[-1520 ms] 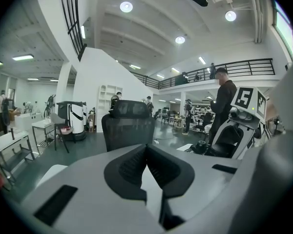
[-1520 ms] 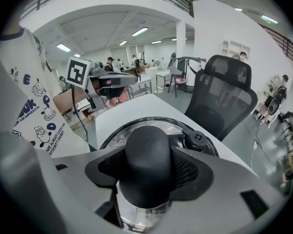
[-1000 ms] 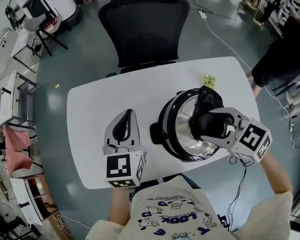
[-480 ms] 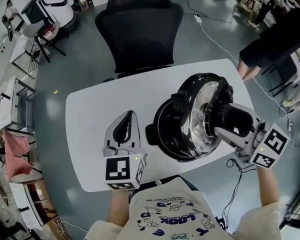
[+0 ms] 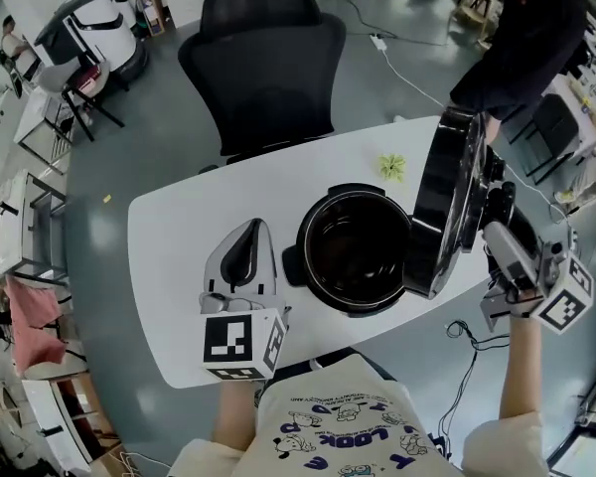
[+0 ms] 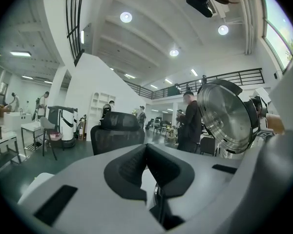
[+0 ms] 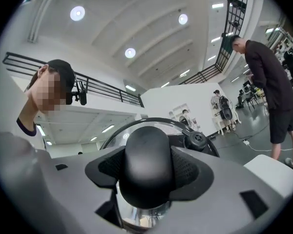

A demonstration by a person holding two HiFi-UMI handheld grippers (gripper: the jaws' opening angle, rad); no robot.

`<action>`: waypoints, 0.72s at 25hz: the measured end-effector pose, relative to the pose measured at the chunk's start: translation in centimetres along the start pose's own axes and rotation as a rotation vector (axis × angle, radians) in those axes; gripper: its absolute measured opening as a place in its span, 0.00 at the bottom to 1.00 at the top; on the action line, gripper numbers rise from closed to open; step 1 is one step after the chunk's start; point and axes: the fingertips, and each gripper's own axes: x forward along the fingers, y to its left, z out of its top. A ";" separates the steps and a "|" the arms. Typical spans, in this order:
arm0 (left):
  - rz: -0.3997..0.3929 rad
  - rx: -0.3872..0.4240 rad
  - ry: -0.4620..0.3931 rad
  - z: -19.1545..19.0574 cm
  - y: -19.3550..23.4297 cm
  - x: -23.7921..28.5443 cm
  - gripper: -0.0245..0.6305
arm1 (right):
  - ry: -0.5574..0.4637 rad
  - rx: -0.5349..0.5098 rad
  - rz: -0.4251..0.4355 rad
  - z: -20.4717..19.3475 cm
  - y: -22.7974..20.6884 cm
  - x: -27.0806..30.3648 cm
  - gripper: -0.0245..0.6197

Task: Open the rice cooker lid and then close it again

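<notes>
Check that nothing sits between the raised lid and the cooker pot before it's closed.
Nothing visible does. The lid stands upright at the pot's right side, with the right gripper shut on its handle. The pot looks empty inside, and the left gripper sits to its left, off the rim.

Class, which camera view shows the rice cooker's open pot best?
The head view: it looks down into the dark pot. The left gripper view shows only the raised lid; the right gripper view only the lid knob in the right tool.

Lid (image 5: 447, 205) now upright (earlier half-raised)
</notes>
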 end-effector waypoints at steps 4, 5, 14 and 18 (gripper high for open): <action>-0.014 0.006 -0.022 0.7 -0.2 -0.2 0.06 | -0.086 0.007 -0.018 1.6 0.2 -1.9 0.49; -0.016 0.007 -0.026 0.9 -0.3 -0.2 0.06 | -0.104 0.008 -0.022 2.0 0.2 -2.3 0.49; -0.034 -0.012 -0.057 2.1 -1.0 -0.8 0.06 | -0.240 0.044 -0.070 4.5 0.7 -7.3 0.49; -0.042 -0.013 -0.062 2.2 -1.3 -0.7 0.06 | -0.245 0.044 -0.066 4.9 1.0 -7.8 0.49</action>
